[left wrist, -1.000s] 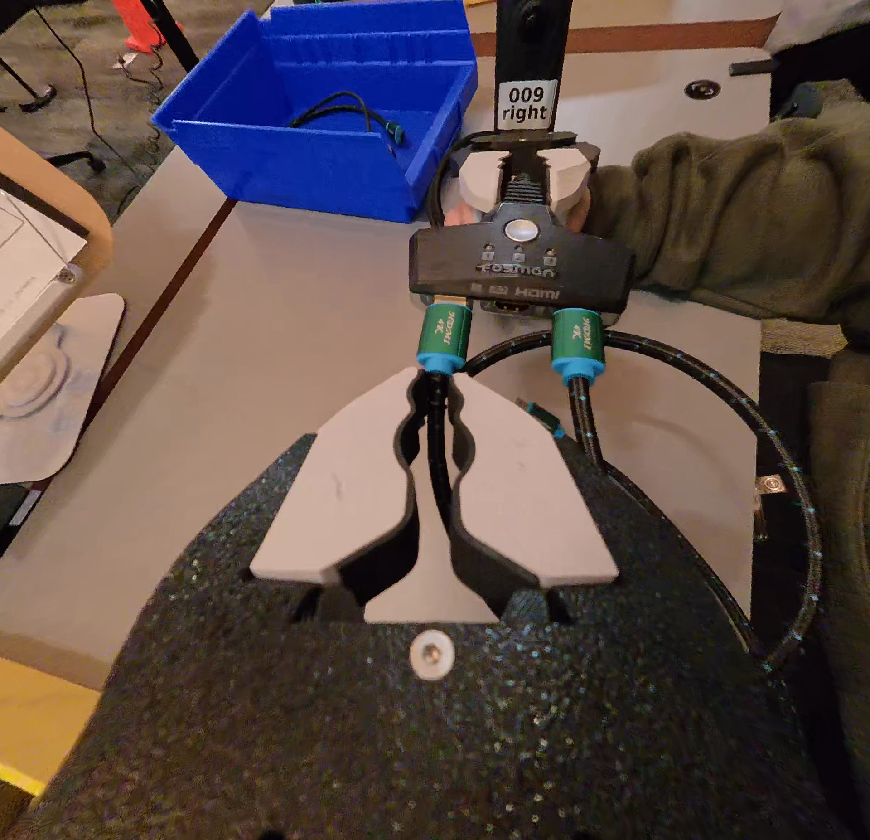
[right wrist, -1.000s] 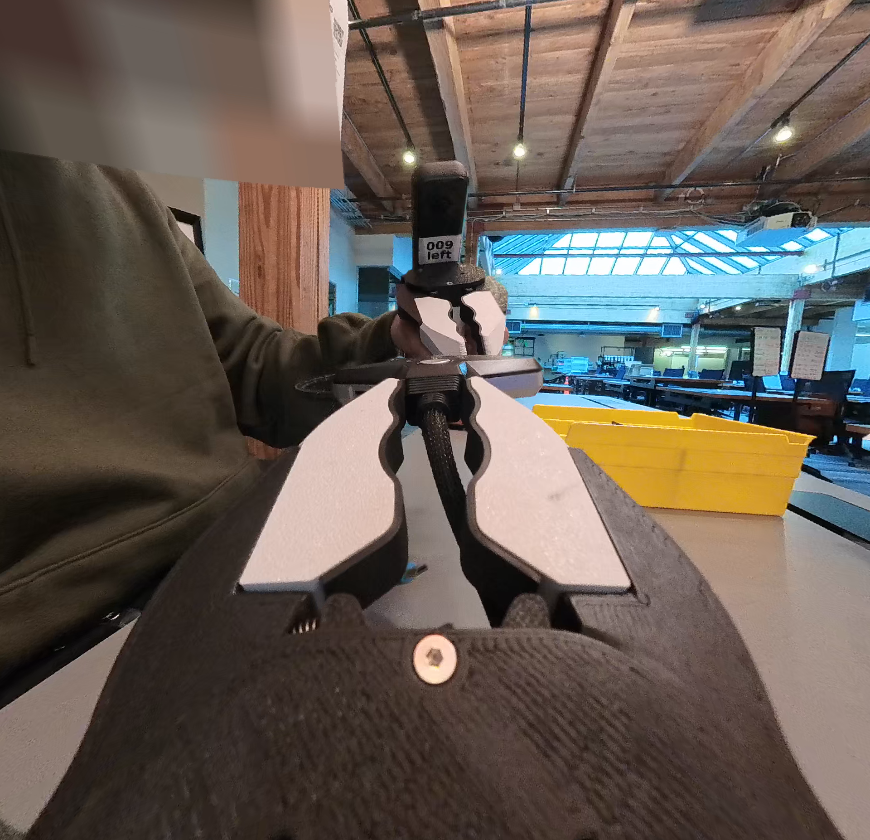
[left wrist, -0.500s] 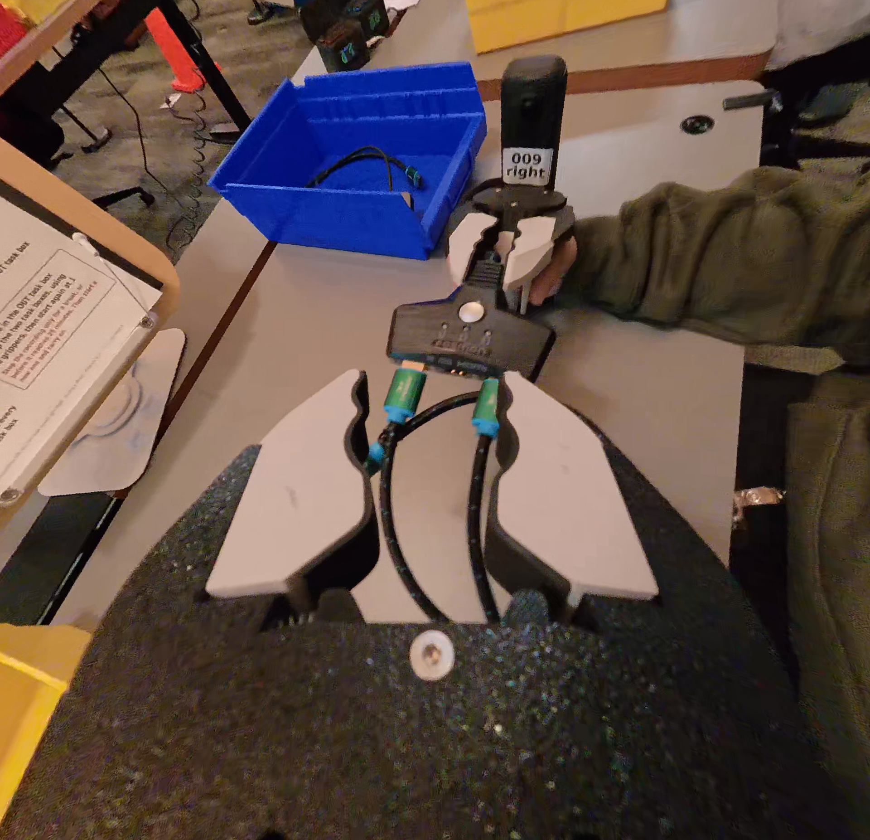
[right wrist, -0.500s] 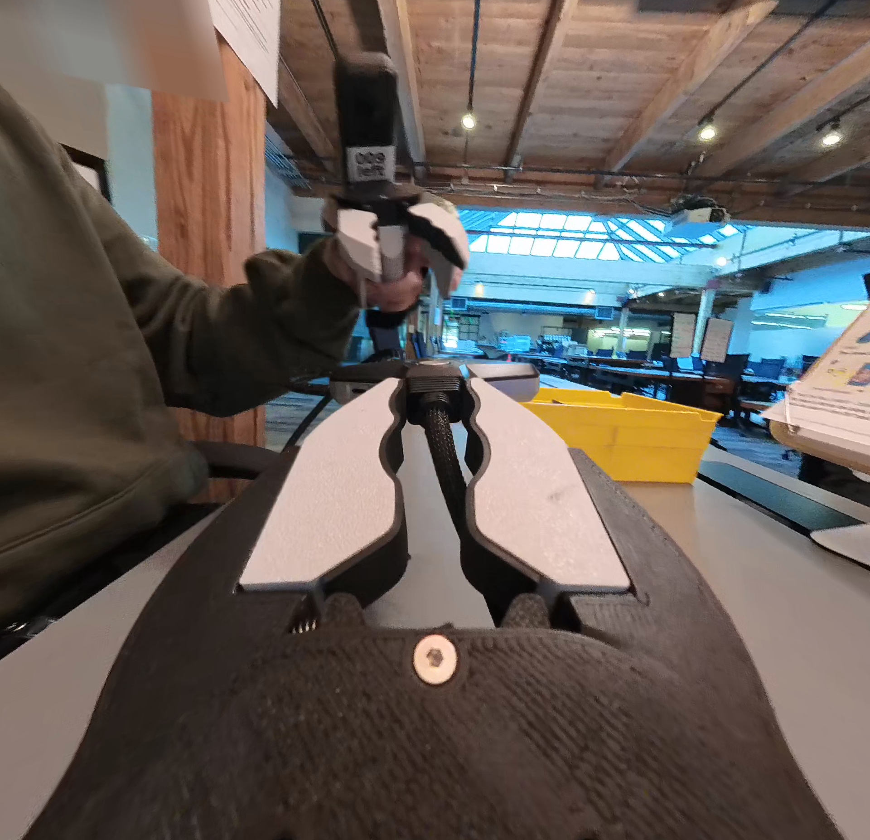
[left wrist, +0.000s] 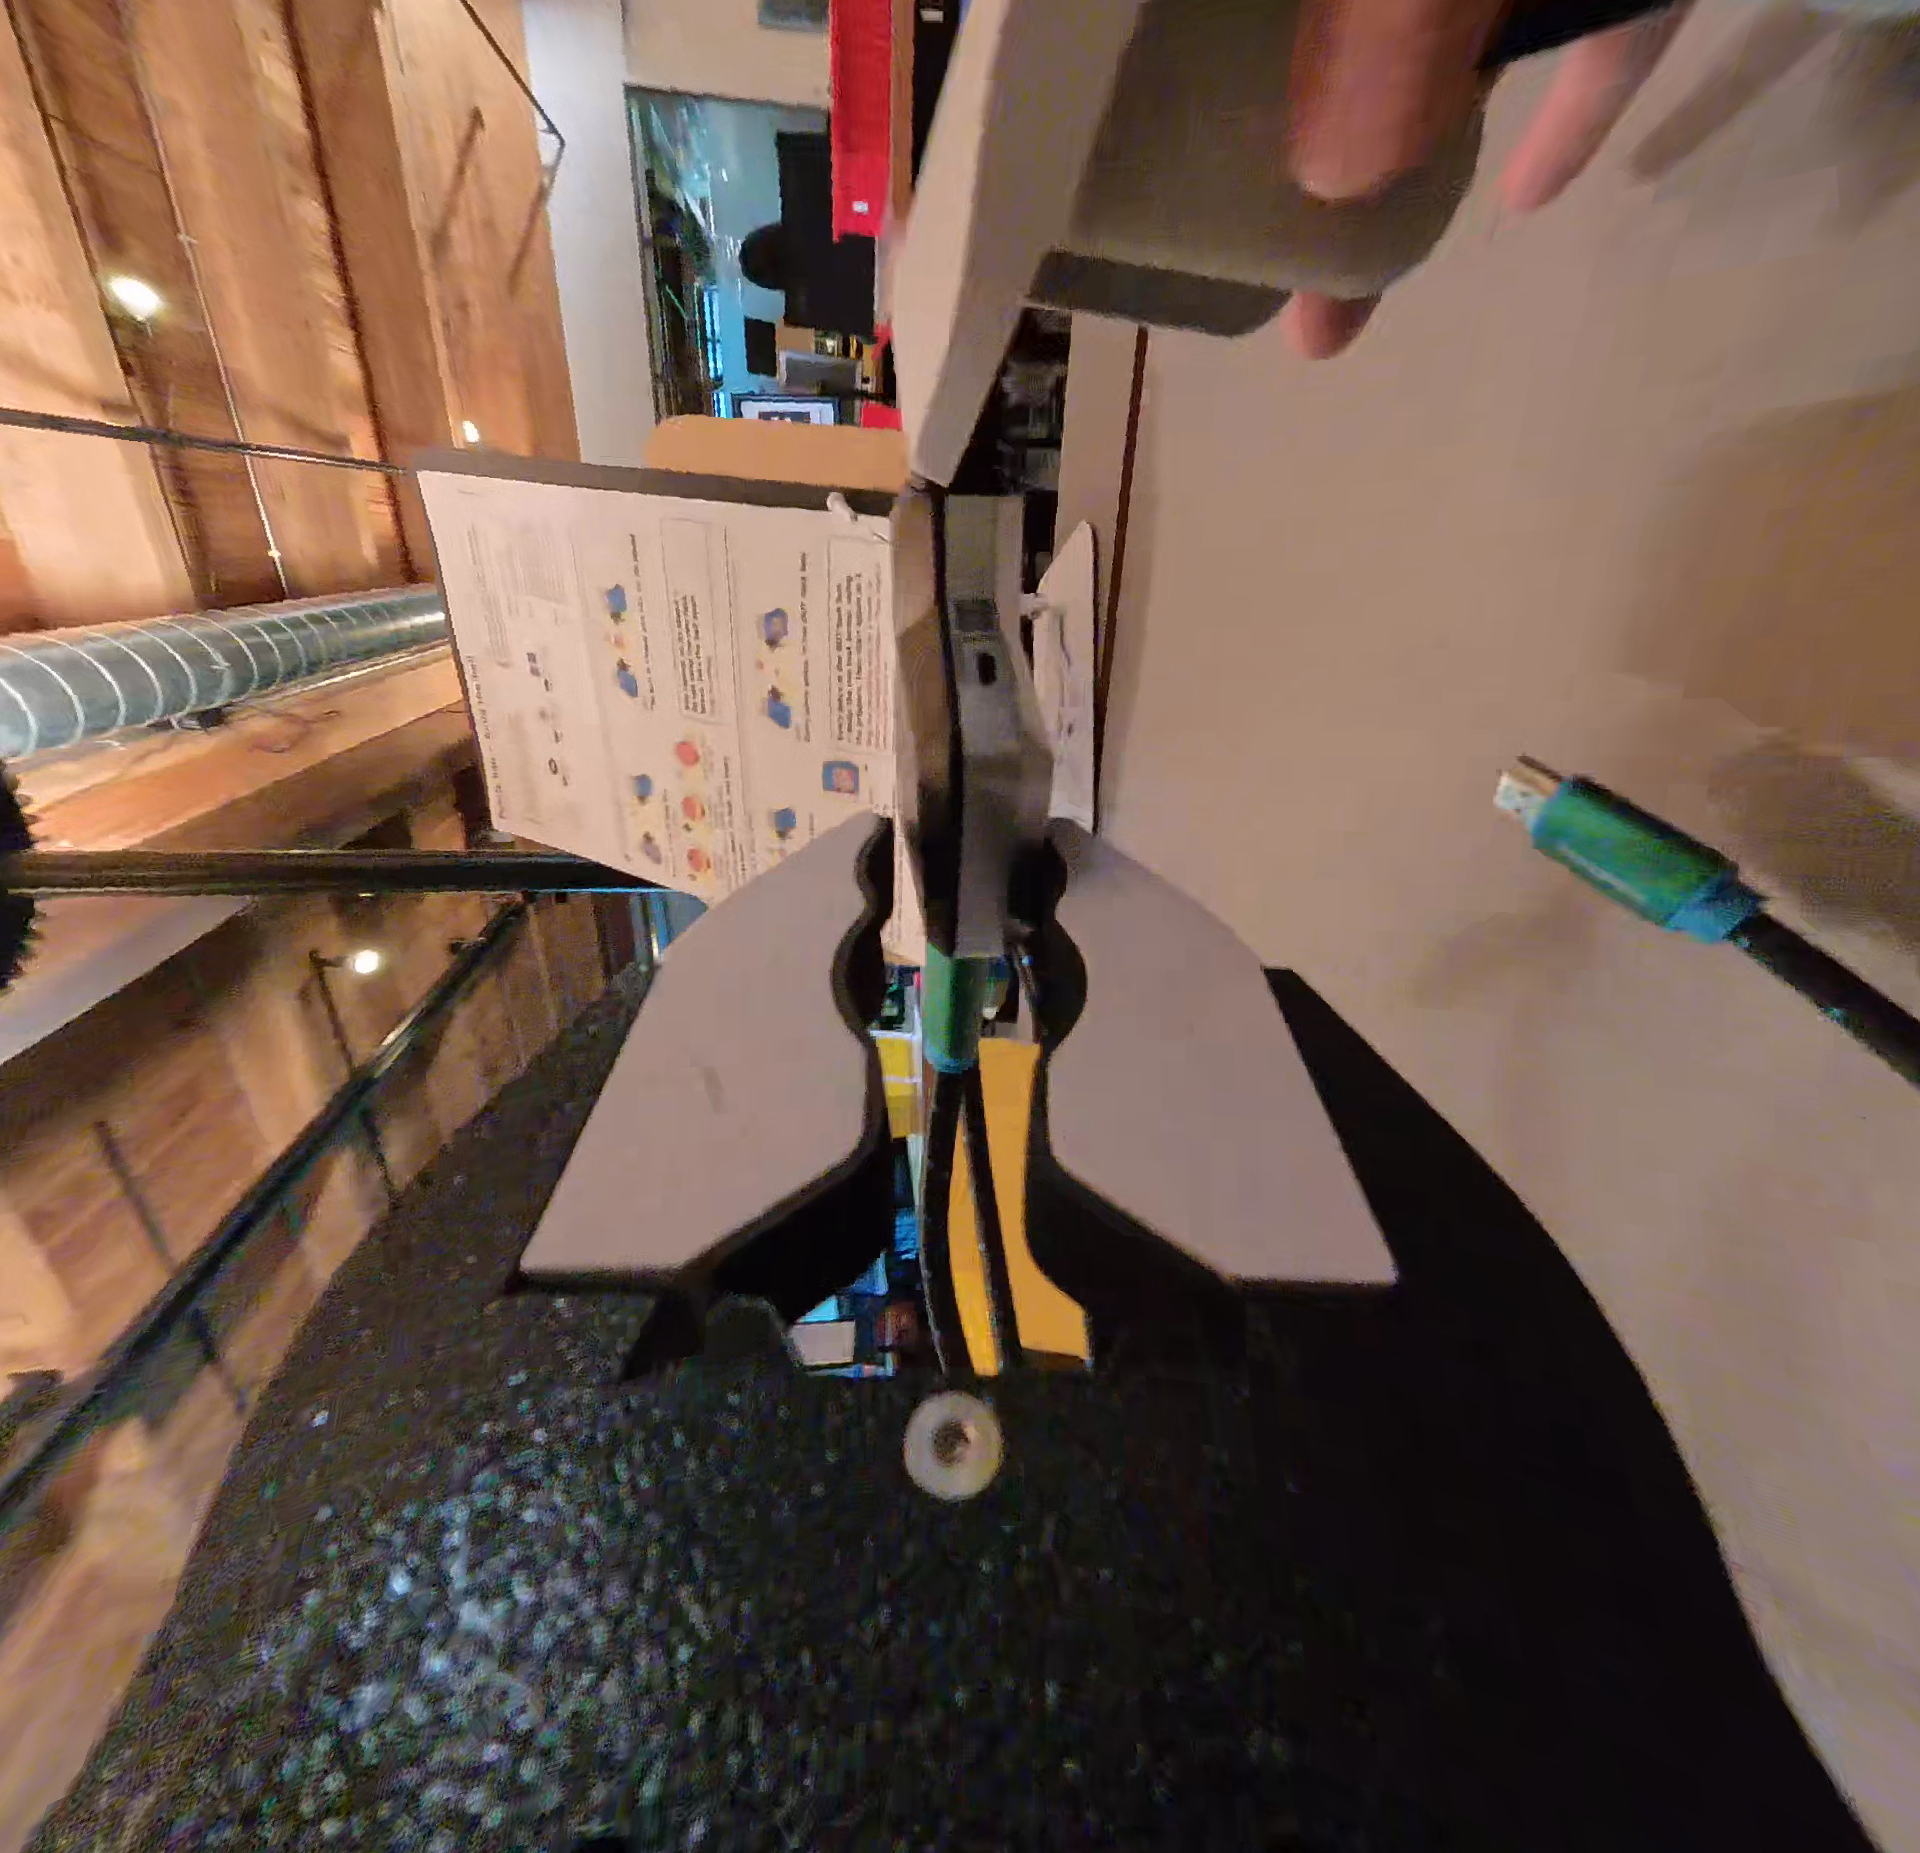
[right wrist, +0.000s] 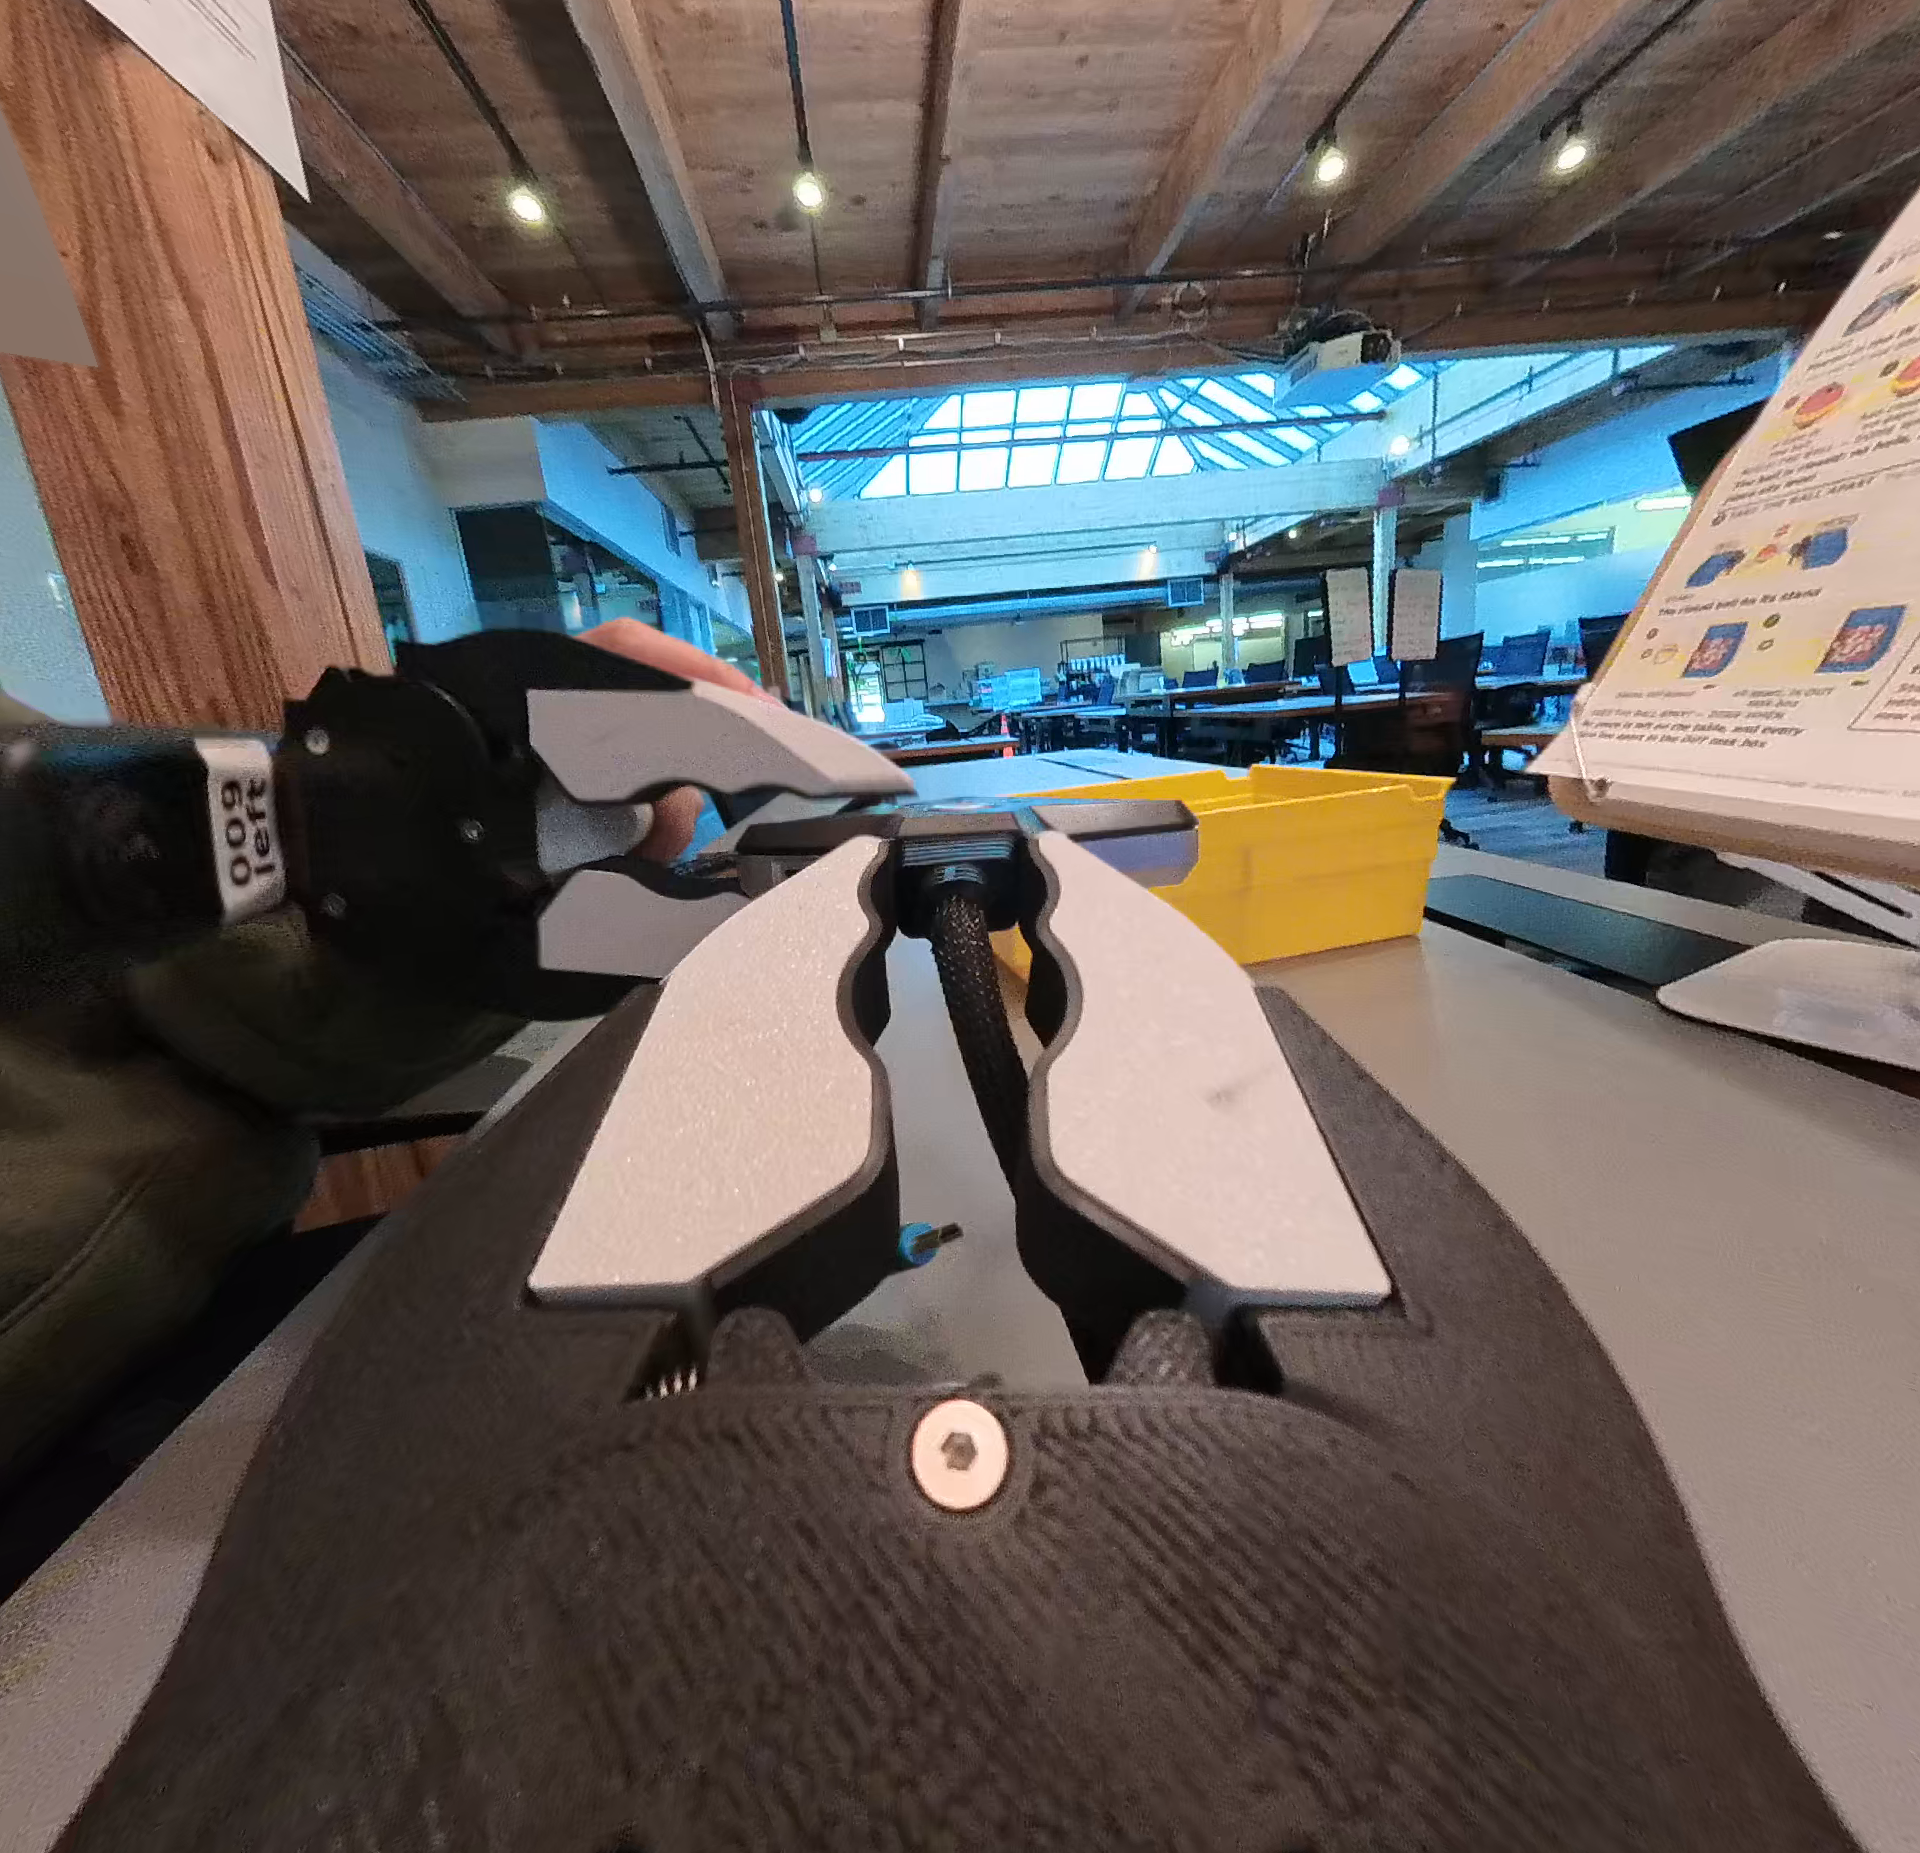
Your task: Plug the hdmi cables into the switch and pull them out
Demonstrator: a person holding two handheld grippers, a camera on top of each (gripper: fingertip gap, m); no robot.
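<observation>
The black HDMI switch (left wrist: 982, 723) is seen edge-on in the left wrist view. My left gripper (left wrist: 971, 847) is rolled on its side at the switch's left end. Its fingers lie against the switch's top and bottom faces. A green plug (left wrist: 954, 1014) sticks out of the switch between the fingers, with two black cables behind it. A loose green plug (left wrist: 1621, 858) on a black cable lies apart to the right. My right gripper (right wrist: 961, 847) is shut on the ribbed collar of the switch's own braided cable (right wrist: 977, 993) and holds the switch (right wrist: 1122, 832) above the table.
A yellow bin (right wrist: 1299, 868) stands behind the switch on the grey table (right wrist: 1558, 1180). An instruction sheet on a stand (right wrist: 1766, 640) is at the right. A small blue plug tip (right wrist: 925, 1242) lies under my right gripper. The person's hand (left wrist: 1351, 89) is near.
My left gripper was open and pulled back from the plugs. It has rolled onto its side, moved to the switch's left end and narrowed around it. The right gripper keeps its hold.
</observation>
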